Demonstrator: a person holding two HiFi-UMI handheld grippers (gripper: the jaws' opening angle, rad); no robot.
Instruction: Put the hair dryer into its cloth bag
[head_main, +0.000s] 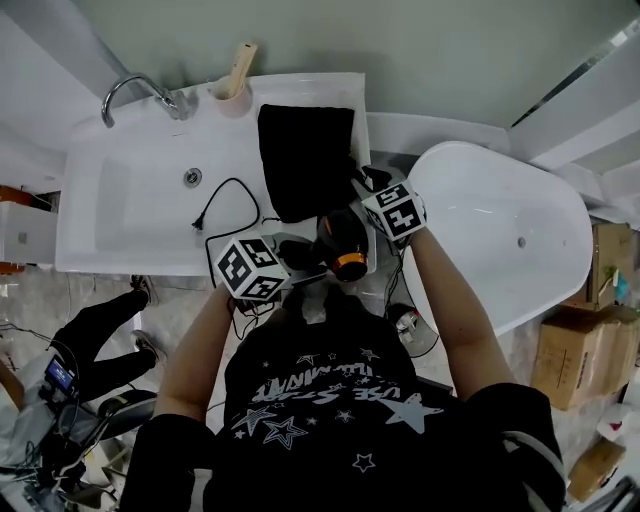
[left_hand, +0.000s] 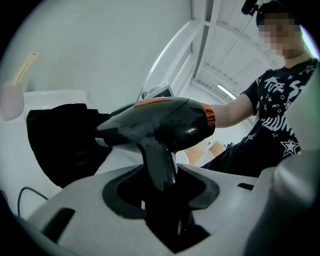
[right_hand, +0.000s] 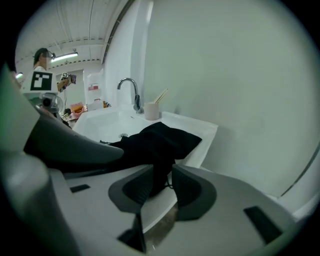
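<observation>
Draped on the basin's (head_main: 130, 215) right rim, the cloth bag (head_main: 305, 160) lies just beyond the hair dryer (head_main: 345, 245), handle clamped in the left gripper (left_hand: 161, 190), barrel toward it; the right gripper's (right_hand: 162, 187) spread jaws straddle the bag's edge.

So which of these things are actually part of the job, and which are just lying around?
Job: hair dryer, cloth bag, left tool, right tool.
Lying about: tap, cup, bathtub, cardboard boxes.

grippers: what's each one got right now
left gripper: closed on the dryer, by its handle
right gripper: open, bag edge between the jaws
</observation>
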